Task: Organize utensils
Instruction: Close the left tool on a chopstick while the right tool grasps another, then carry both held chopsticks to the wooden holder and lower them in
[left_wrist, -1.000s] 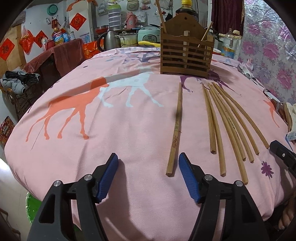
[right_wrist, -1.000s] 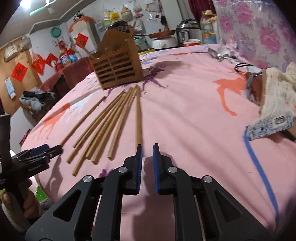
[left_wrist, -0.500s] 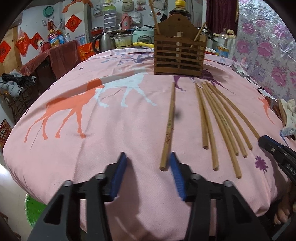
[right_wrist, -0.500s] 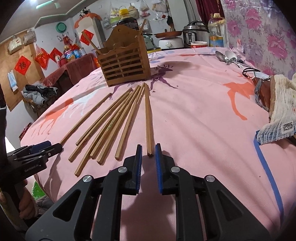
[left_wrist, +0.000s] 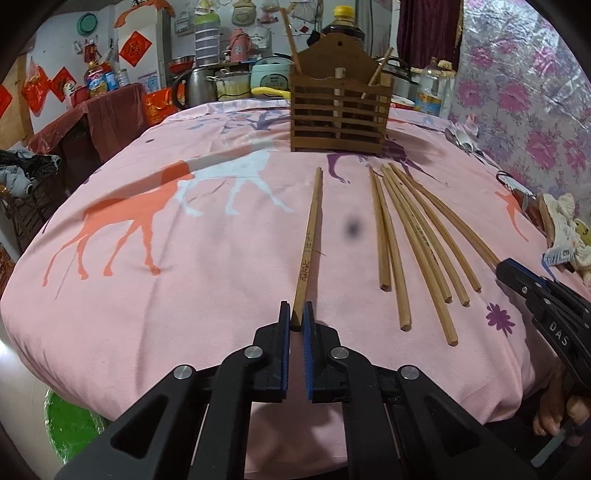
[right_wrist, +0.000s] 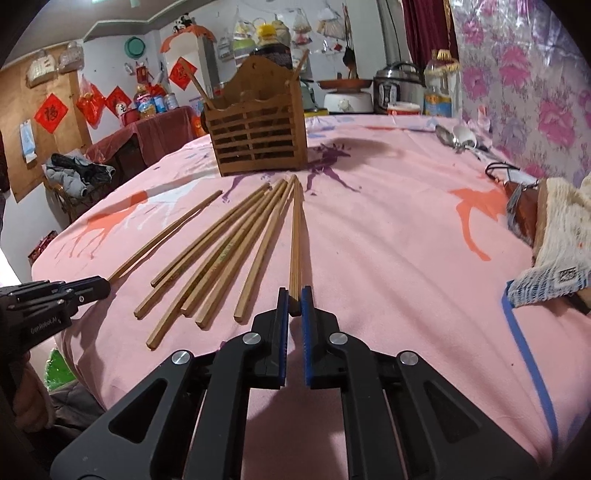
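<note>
Chopsticks gripped at both hands, lift pending

Pickup is the step in hand. In the left wrist view, the left gripper (left_wrist: 296, 314) sits at lower centre of the frame with its blue pads closed down on the near end of a lone bamboo chopstick (left_wrist: 309, 242), the one with dark lettering printed near its thick end. That stick lies by itself on the pink deer-print tablecloth (left_wrist: 147, 302), running up the frame toward the slatted wooden utensil holder (left_wrist: 340, 114) at upper centre. The loose chopsticks (left_wrist: 413, 240) fan out to the right of it, well apart.

In the right wrist view, the right gripper (right_wrist: 294, 301) is likewise nearly shut, pads pressed on the near end of the rightmost chopstick (right_wrist: 295, 243) of the fan. It may be two sticks lying together; I cannot tell. The rest of the fan (right_wrist: 221, 258) spreads to the left of centre, the holder (right_wrist: 258, 136) stands at upper centre, two chopsticks upright in it.

Judgement: sorting is at an early stage, most sticks being on the cloth. The next move calls for raising each held end clear of the cloth, swinging the stick upright, and lowering it into the holder's open top. Each grip sits at the extreme end, so a stick may pivot or slip between the pads as it tips
</note>
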